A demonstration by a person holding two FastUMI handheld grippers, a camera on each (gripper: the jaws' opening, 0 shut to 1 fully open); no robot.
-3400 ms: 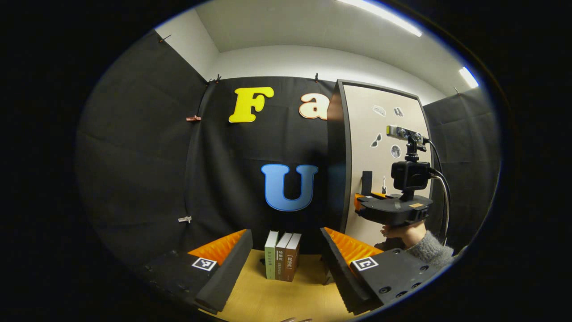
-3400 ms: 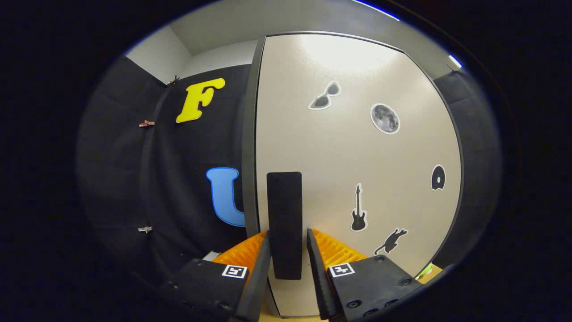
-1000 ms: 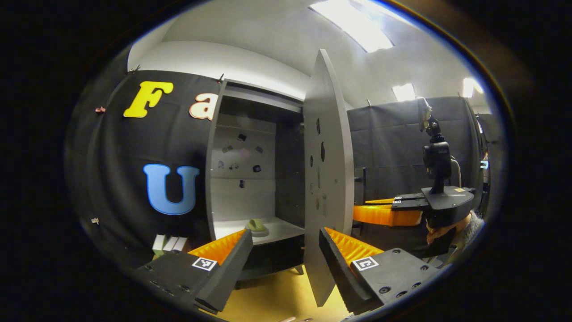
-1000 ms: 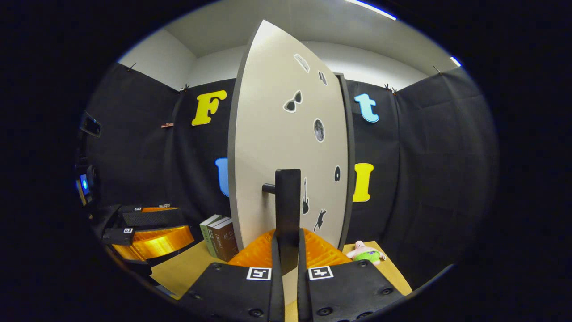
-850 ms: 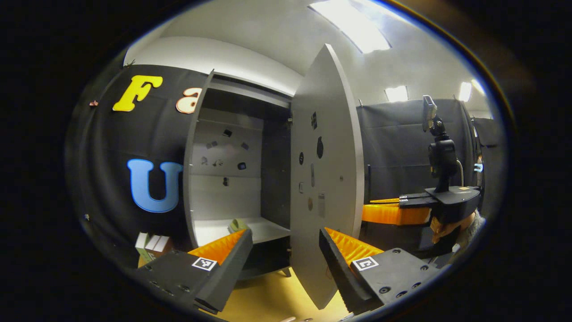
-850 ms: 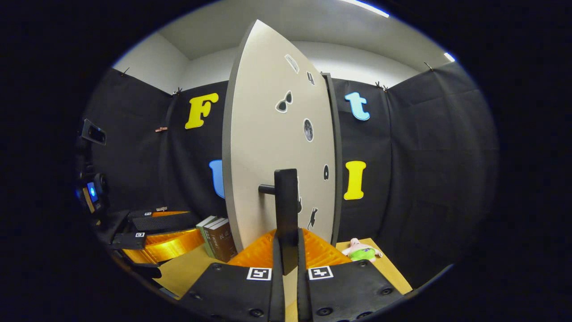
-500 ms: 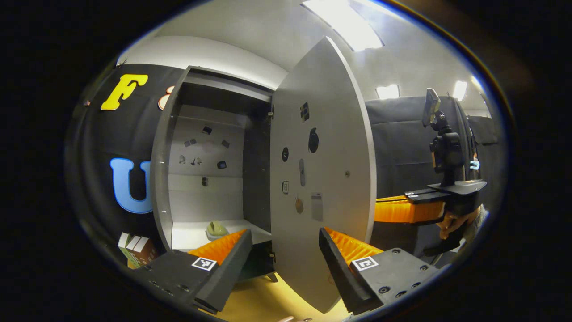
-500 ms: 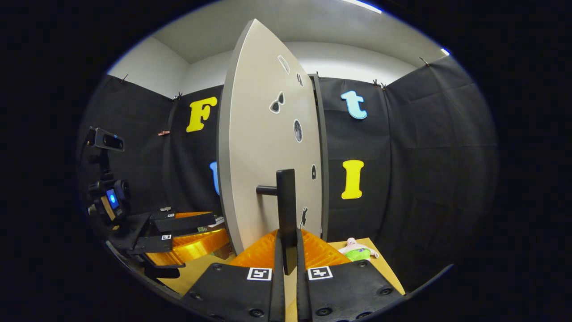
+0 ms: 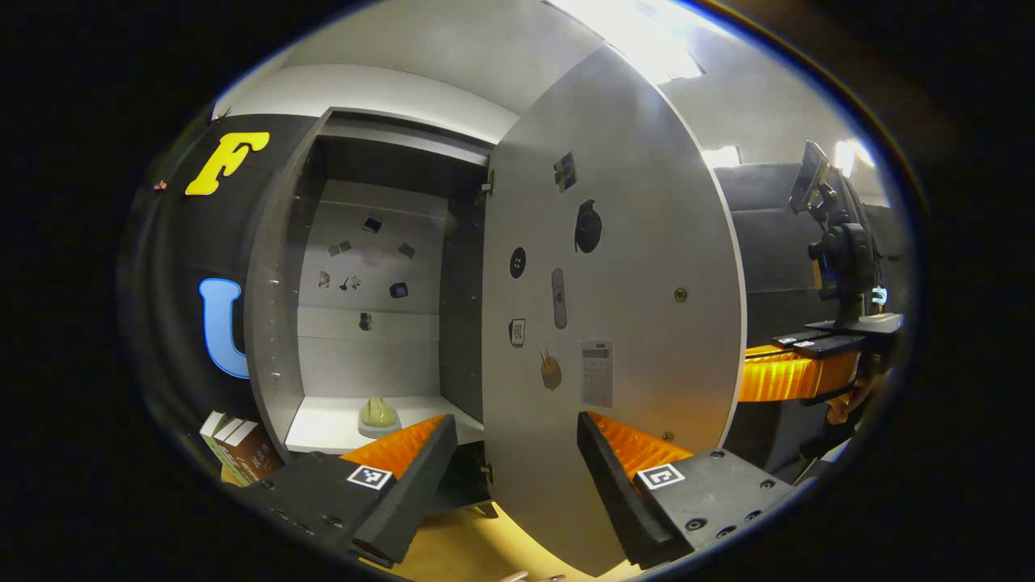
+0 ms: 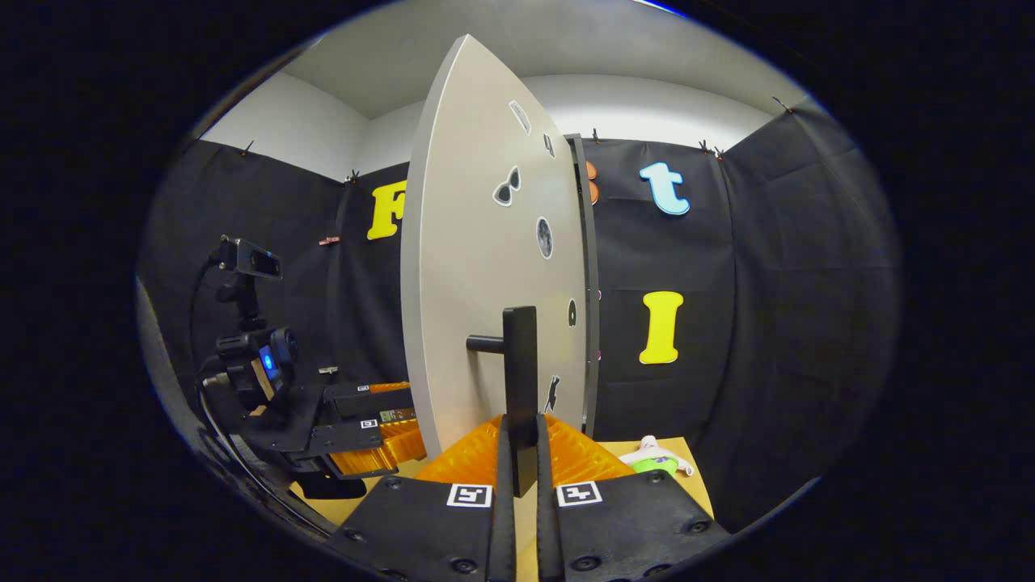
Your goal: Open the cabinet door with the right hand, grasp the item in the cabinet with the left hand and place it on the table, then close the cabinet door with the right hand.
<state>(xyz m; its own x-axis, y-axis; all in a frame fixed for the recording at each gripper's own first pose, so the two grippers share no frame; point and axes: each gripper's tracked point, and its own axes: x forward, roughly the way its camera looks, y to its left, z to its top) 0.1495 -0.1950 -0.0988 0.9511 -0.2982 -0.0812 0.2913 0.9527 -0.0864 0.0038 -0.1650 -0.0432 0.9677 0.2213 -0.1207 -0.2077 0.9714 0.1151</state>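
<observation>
The small green item (image 9: 378, 414) sits on the cabinet's lower shelf (image 9: 323, 424), door (image 9: 614, 323) swung wide. My right gripper (image 10: 518, 453) is clamped on the handle (image 10: 519, 380); I'm guessing the reach comes next, my left gripper (image 9: 517, 465) spread and aimed inside.
</observation>
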